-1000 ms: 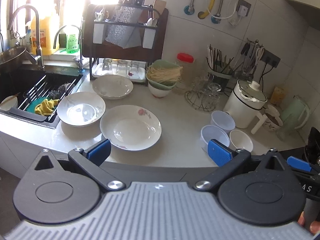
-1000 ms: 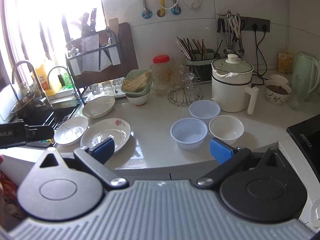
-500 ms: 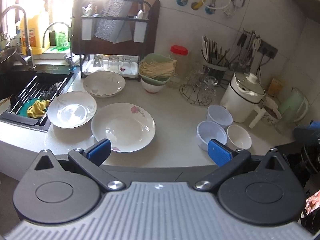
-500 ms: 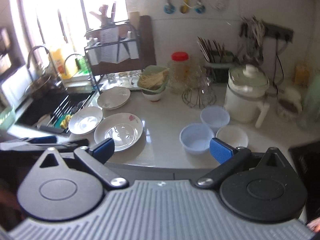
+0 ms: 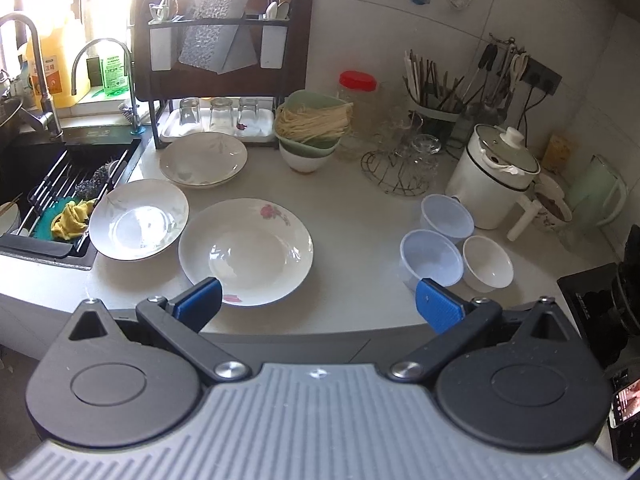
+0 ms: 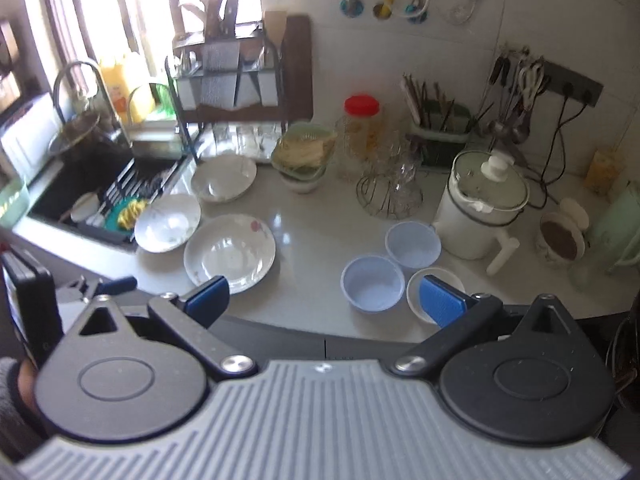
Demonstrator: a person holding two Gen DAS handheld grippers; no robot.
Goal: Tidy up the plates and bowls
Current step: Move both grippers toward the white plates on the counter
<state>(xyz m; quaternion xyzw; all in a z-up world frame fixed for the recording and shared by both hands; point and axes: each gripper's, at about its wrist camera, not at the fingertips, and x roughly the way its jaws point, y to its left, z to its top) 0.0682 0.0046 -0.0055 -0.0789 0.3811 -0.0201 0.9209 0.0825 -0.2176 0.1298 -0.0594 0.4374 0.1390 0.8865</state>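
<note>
Both my tongs hang short of the counter's front edge with nothing in them: my left gripper (image 5: 318,304) has its blue pads spread wide, and so does my right gripper (image 6: 326,298). I take the rose plate (image 5: 246,250) as my landmark, the one nearest me with the pink flower on its rim. Just left of it, rims almost touching, sits a second plate (image 5: 138,220) beside the sink (image 5: 48,184); behind it, toward the dish rack (image 5: 224,80), lies a third plate (image 5: 203,159). Well to its right are the bowls in a tight cluster: two pale blue bowls (image 5: 431,258) (image 5: 446,214) and a white bowl (image 5: 488,263). The plates look like glazed china, so I judge them stiff, heavy, slick and easy to chip; I would pinch each at the near rim. The blue bowls look like light plastic, likely to skid, so I would take them by the wall.
</note>
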